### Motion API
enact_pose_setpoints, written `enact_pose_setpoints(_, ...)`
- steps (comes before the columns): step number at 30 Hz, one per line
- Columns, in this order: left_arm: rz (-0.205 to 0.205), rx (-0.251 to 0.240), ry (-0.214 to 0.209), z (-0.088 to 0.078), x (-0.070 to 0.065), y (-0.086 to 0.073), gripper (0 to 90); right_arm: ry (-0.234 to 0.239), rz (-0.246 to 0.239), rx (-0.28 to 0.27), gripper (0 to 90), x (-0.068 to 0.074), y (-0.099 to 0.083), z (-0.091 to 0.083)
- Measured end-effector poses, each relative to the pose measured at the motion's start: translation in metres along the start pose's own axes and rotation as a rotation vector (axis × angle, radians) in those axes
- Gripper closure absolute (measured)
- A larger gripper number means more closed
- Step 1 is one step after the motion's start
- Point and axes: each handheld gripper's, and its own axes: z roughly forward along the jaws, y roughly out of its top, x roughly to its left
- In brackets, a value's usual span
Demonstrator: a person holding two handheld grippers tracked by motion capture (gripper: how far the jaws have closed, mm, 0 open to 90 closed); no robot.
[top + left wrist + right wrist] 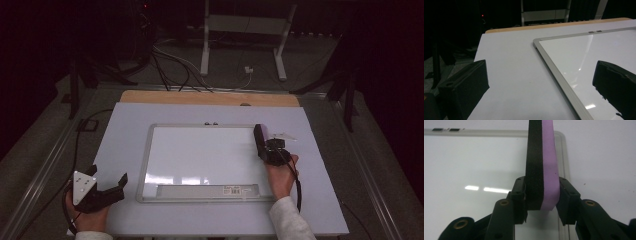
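Observation:
A whiteboard [200, 155] with a silver frame lies flat in the middle of the white table [125, 130]. My right gripper [267, 147] is at the board's right edge, shut on an eraser [260, 137] that points away from me. In the right gripper view the eraser [541, 157] stands on edge between the jaws, black felt on the left and purple foam on the right, over the whiteboard's corner [474, 162]. My left gripper [109, 177] rests near the table's front left, open and holding nothing. The left gripper view has the left gripper [539, 85] facing the whiteboard's left rim [556, 75].
A grey strip with a barcode label [207, 190] runs along the board's near edge. Two small clips [210, 123] sit on its far rim. A wooden edge [210, 98] borders the table's far side. Cables and a white stand [205, 50] are on the floor beyond.

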Motion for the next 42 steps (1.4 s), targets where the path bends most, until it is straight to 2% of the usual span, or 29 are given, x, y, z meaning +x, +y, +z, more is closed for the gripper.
enact_pose_setpoints(9, 0.001, 0.001, 0.000, 0.000, 0.000, 0.000, 1.1, -0.047, 0.024, -0.006, 63.6, 0.004, 0.005, 0.006)
enact_pose_setpoints(12, 0.002, 0.002, -0.002, 0.000, -0.001, 0.000, 1.1, -0.041, 0.021, -0.003, 63.0, 0.005, 0.005, 0.007)
enact_pose_setpoints(15, 0.002, 0.002, -0.002, 0.001, -0.001, 0.000, 1.1, -0.011, 0.018, 0.005, 61.5, 0.005, 0.005, 0.005)
enact_pose_setpoints(17, 0.001, 0.002, -0.002, 0.001, -0.001, 0.000, 1.1, 0.020, 0.018, 0.005, 56.2, 0.004, 0.005, 0.004)
enact_pose_setpoints(20, 0.001, 0.000, -0.002, 0.000, -0.001, 0.000, 1.1, 0.065, 0.029, -0.017, 42.0, 0.002, 0.006, -0.003)
enact_pose_setpoints(21, 0.000, -0.001, -0.002, 0.000, -0.001, 0.000, 1.1, 0.094, 0.027, -0.024, 35.5, 0.001, 0.007, -0.006)
enact_pose_setpoints(23, -0.001, 0.000, -0.004, 0.000, -0.001, 0.000, 1.1, 0.123, 0.005, -0.036, 28.2, -0.002, 0.008, -0.012)
enact_pose_setpoints(26, -0.001, 0.000, -0.007, 0.000, -0.001, 0.000, 1.1, 0.164, -0.016, -0.072, 19.6, -0.010, 0.007, -0.024)
enact_pose_setpoints(28, -0.007, -0.003, -0.013, -0.001, 0.000, 0.001, 1.1, 0.160, -0.052, -0.118, 15.2, -0.017, 0.003, -0.033)
enact_pose_setpoints(29, -0.016, -0.005, -0.019, -0.001, 0.001, 0.001, 1.1, 0.158, -0.062, -0.146, 15.1, -0.021, 0.000, -0.038)
enact_pose_setpoints(33, -0.036, -0.018, -0.032, -0.002, 0.002, 0.004, 1.0, 0.208, -0.095, -0.236, 11.8, -0.040, -0.015, -0.052)
enact_pose_setpoints(39, -0.048, -0.046, -0.046, -0.003, 0.002, 0.009, 1.0, 0.270, -0.126, -0.295, 9.0, -0.059, -0.037, -0.071)
enact_pose_setpoints(42, -0.042, -0.051, -0.049, -0.004, 0.001, 0.011, 1.0, 0.259, -0.138, -0.321, 9.0, -0.064, -0.048, -0.080)
